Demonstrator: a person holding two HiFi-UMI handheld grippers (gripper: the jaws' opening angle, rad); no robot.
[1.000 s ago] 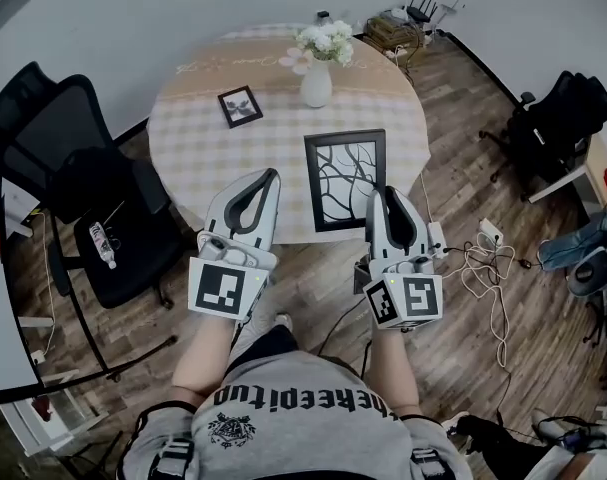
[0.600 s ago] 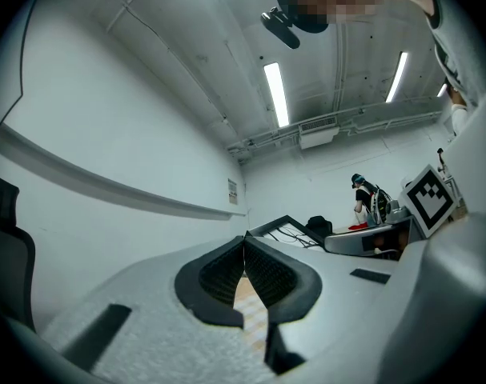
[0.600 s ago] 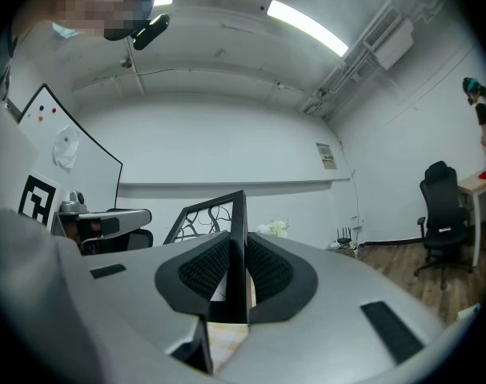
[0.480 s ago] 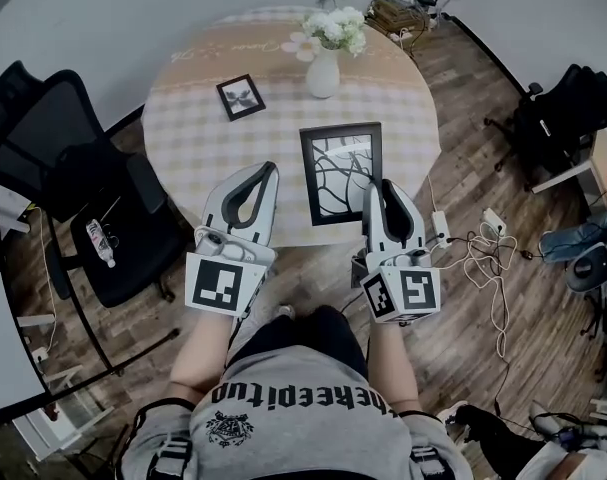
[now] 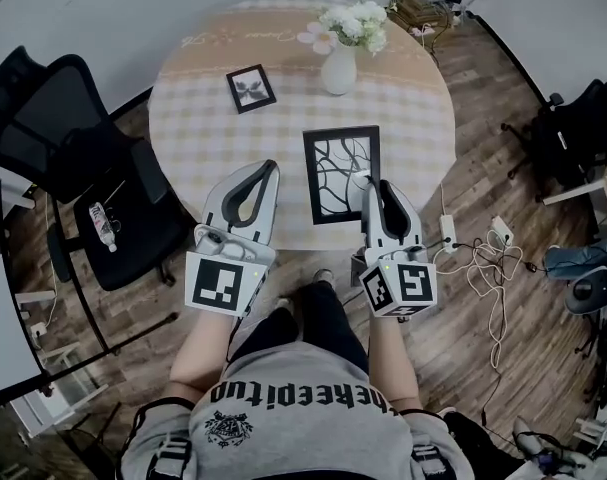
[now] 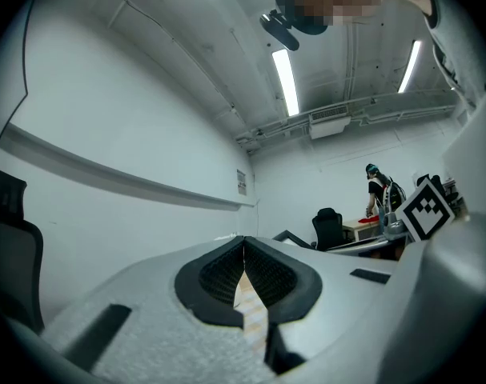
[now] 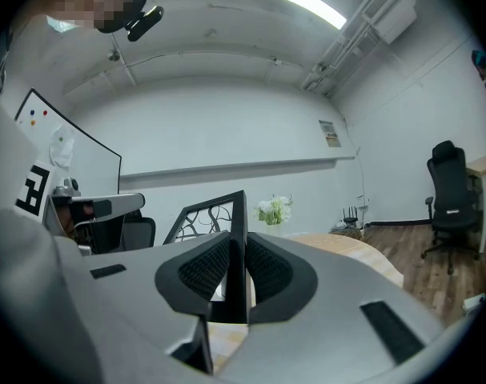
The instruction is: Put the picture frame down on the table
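A large black picture frame (image 5: pixel 341 173) with a branch pattern hangs over the near part of the round, checked-cloth table (image 5: pixel 213 153). My right gripper (image 5: pixel 375 184) is shut on the frame's right edge. In the right gripper view the frame (image 7: pixel 204 214) rises tilted out of the closed jaws of the right gripper (image 7: pixel 237 250); whether its far end touches the cloth I cannot tell. The left gripper (image 5: pixel 266 169) hovers at the table's near edge, left of the frame. In the left gripper view it (image 6: pixel 244 246) is shut, its pads meeting on nothing.
A white vase of flowers (image 5: pixel 340 68) and a small dark photo frame (image 5: pixel 251 88) stand on the far half of the table. A black office chair (image 5: pixel 73 158) with a bottle (image 5: pixel 103 226) on it sits left. Cables (image 5: pixel 483 258) lie on the floor right.
The right gripper has carried the frame a little farther in over the table. The left gripper has hardly moved, and the head view has shifted slightly.
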